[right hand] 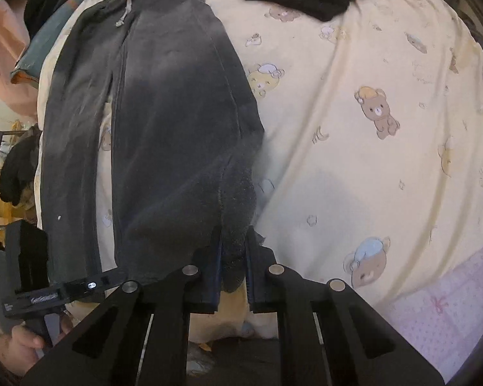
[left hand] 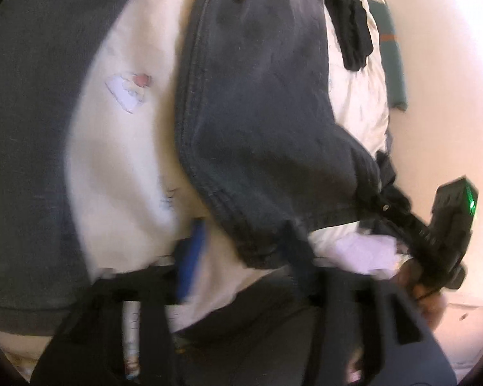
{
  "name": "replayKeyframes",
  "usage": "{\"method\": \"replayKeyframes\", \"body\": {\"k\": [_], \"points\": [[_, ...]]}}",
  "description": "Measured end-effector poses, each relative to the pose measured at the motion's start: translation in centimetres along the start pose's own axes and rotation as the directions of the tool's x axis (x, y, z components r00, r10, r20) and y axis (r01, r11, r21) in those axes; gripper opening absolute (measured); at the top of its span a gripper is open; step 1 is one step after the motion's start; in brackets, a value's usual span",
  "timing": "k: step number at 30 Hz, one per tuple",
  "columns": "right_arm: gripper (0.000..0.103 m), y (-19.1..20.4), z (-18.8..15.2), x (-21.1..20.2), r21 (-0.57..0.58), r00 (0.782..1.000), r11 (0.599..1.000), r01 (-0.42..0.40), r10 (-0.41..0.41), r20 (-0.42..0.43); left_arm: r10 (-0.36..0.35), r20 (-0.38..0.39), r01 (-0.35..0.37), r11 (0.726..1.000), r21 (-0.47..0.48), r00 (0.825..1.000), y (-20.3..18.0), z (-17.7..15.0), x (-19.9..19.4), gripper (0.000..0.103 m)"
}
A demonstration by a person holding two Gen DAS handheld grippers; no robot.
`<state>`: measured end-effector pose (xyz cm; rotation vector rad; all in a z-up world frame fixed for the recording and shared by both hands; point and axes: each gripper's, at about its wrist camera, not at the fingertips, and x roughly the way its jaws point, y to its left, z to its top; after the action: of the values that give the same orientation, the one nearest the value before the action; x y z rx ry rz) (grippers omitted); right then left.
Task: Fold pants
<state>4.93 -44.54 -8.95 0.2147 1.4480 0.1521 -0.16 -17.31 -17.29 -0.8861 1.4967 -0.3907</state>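
pants (right hand: 164, 128): dark grey, lengthwise on the bear-print bedsheet (right hand: 354, 160).
right gripper (right hand: 233, 270): pinching the near cuff.
left gripper (left hand: 241, 251): spread, empty.
next: we'd grab the other corner, lift evenly.

A bed (right hand: 354, 167) filled the room, spread with a cream sheet printed with little bears. A pink dotted cover (right hand: 441, 305) lay at one corner. Pale peach wall (left hand: 441, 103) stood behind, softly lit.

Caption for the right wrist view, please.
Right gripper pinches the dark grey pants' hem over a bear-print sheet; left gripper alongside.
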Motion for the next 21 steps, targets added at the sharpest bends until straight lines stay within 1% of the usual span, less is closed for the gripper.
{"method": "replayKeyframes", "body": {"k": [1, 2, 4, 6, 7, 8, 9, 10, 12, 14, 15, 17, 18, 19, 21], "points": [[0.011, -0.2, -0.1, 0.1, 0.022, 1.0, 1.0, -0.013, 0.014, -0.008, 0.002, 0.027, -0.001, 1.0, -0.013, 1.0, 0.2, -0.1, -0.4, 0.076], [0.011, -0.3, -0.2, 0.3, 0.032, 1.0, 0.999, -0.015, 0.015, -0.011, -0.018, 0.038, 0.019, 0.999, -0.036, 0.999, 0.4, 0.0, -0.5, 0.076], [0.011, -0.1, -0.1, 0.7, 0.045, 1.0, 0.999, -0.002, 0.003, -0.013, -0.054, 0.03, 0.055, 0.997, -0.054, 0.998, 0.1, 0.3, 0.0, 0.076], [0.011, -0.2, -0.2, 0.7, 0.06, 1.0, 0.998, -0.001, 0.002, -0.016, -0.015, 0.031, 0.016, 0.999, -0.033, 0.999, -0.9, 0.4, 0.9, 0.075], [0.011, 0.2, 0.0, 0.8, 0.058, 1.0, 0.998, 0.005, -0.004, -0.014, 0.023, 0.024, -0.022, 1.0, -0.021, 0.999, -1.6, 0.5, 1.9, 0.068], [0.011, 0.3, 0.1, 0.7, 0.058, 1.0, 0.998, 0.01, -0.009, -0.013, 0.046, 0.022, -0.046, 0.999, -0.018, 0.999, -1.9, 0.6, 2.5, 0.039], [0.011, 0.4, 0.2, 0.8, 0.058, 1.0, 0.998, 0.012, -0.011, -0.016, 0.069, 0.018, -0.068, 0.997, -0.028, 0.997, -1.9, 0.6, 3.1, 0.026], [0.012, 0.3, 0.1, 0.6, 0.059, 1.0, 0.998, 0.018, -0.017, -0.021, 0.078, 0.018, -0.078, 0.997, -0.025, 0.997, -1.8, 0.6, 3.0, 0.009], [0.011, 0.3, 0.0, 0.3, 0.064, 1.0, 0.998, 0.011, -0.01, -0.023, 0.071, 0.056, -0.073, 0.997, 0.036, 0.996, -2.4, 0.1, 1.5, 0.008], [0.011, 0.6, -0.3, -0.2, 0.054, 1.0, 0.998, -0.019, 0.02, -0.018, 0.081, 0.072, -0.088, 0.991, 0.104, 0.994, -3.3, -0.5, -0.6, 0.008], [0.011, 0.8, -0.6, -0.7, 0.043, 0.999, 0.998, -0.038, 0.039, -0.015, 0.078, 0.067, -0.086, 0.989, 0.123, 0.995, -3.4, -0.7, -1.3, 0.008], [0.011, 1.1, -1.7, -1.5, 0.03, 0.996, 0.997, -0.077, 0.078, -0.031, 0.082, 0.024, -0.084, 0.981, 0.173, 0.996, -3.7, -1.1, -3.2, 0.007], [0.011, 1.3, -2.3, -1.8, 0.027, 0.995, 0.996, -0.09, 0.091, -0.043, 0.096, 0.016, -0.097, 0.976, 0.194, 0.995, -3.6, -1.2, -3.8, 0.007], [0.011, 1.8, -2.9, -2.0, 0.004, 0.995, 0.997, -0.082, 0.082, -0.059, 0.111, 0.007, -0.11, 0.97, 0.216, 0.994, -3.6, -1.3, -4.2, 0.007], [0.011, 2.9, -3.6, -1.5, -0.043, 0.994, 0.998, -0.049, 0.045, -0.098, 0.168, -0.015, -0.158, 0.948, 0.276, 0.986, -3.6, -1.2, -3.9, 0.007]]}}
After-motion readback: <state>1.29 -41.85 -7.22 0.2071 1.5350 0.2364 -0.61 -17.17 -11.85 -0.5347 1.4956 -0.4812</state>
